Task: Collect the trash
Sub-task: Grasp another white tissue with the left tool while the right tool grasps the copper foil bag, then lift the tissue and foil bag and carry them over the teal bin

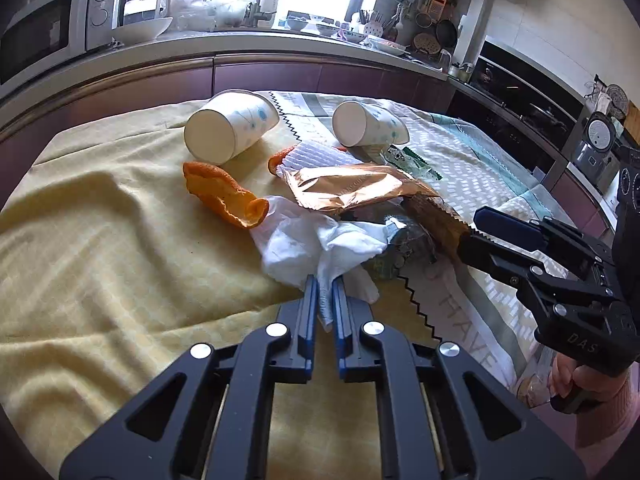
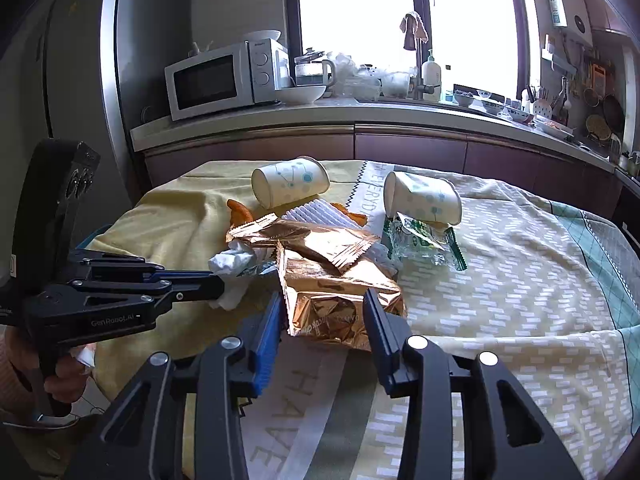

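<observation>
A heap of trash lies on the cloth-covered table [image 1: 100,240]. My left gripper [image 1: 325,284] is shut on the near end of a crumpled white tissue [image 1: 304,240]. In the right wrist view that left gripper [image 2: 220,286] comes in from the left with the tissue [image 2: 232,260] at its tips. My right gripper [image 2: 322,296] is shut on a copper foil bag [image 2: 336,280], one finger on each side of it. From the left wrist view the right gripper [image 1: 470,226] pinches the bag's brown end [image 1: 436,216]. A second copper wrapper [image 1: 344,188] lies on top of the heap.
Two paper cups [image 1: 230,128] [image 1: 368,124] lie on their sides at the back. An orange peel [image 1: 224,196], a white ribbed sheet [image 1: 320,156] and a green-white wrapper [image 2: 424,240] lie around the heap. A kitchen counter with a microwave [image 2: 224,80] runs behind the table.
</observation>
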Tool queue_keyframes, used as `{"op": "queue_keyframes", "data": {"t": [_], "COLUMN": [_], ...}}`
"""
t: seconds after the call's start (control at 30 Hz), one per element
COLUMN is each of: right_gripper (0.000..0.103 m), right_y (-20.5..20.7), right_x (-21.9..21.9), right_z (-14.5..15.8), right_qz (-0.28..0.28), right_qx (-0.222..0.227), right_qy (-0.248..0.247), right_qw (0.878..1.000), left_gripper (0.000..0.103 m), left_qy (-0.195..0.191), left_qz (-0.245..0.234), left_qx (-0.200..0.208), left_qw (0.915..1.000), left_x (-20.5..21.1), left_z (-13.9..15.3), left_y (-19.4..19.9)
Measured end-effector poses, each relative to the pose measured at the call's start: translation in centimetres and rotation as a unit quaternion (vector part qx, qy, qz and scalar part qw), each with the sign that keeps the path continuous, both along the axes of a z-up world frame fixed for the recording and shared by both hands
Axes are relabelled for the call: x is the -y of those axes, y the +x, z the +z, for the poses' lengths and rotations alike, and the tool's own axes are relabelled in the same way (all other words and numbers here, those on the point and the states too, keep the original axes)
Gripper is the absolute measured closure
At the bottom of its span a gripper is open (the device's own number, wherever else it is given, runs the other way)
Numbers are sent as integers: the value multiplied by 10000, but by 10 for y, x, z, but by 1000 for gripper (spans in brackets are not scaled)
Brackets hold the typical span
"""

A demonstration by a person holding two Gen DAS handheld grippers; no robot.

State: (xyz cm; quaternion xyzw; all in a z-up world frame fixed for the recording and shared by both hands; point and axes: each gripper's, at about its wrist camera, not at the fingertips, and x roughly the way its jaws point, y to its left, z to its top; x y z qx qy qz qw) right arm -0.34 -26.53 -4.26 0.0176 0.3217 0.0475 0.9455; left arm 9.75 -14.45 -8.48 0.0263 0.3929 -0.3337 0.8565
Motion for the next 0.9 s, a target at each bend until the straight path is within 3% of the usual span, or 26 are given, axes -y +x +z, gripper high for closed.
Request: {"op": "queue_keyframes", "data": {"t": [0.17, 0.63, 0.9], "right_gripper": [91, 93, 93], "right_y": [-1, -21, -30], "right_x": [0, 7, -4], "right_z": [1, 32, 49], "right_qz": [76, 162, 481], "right_qx": [-26, 296, 410], "right_qy": [45, 350, 529], "right_qw": [10000, 9988, 9966], "left_gripper": [98, 99, 99], "left_qy": [-92, -490, -652], "left_qz": [44, 260, 431], "left_qx": [7, 102, 268], "left_qw": [9999, 9984, 9966], "left_x": [-6, -54, -88], "left_z": [3, 23, 38], "left_y": [-3, -21, -35]}}
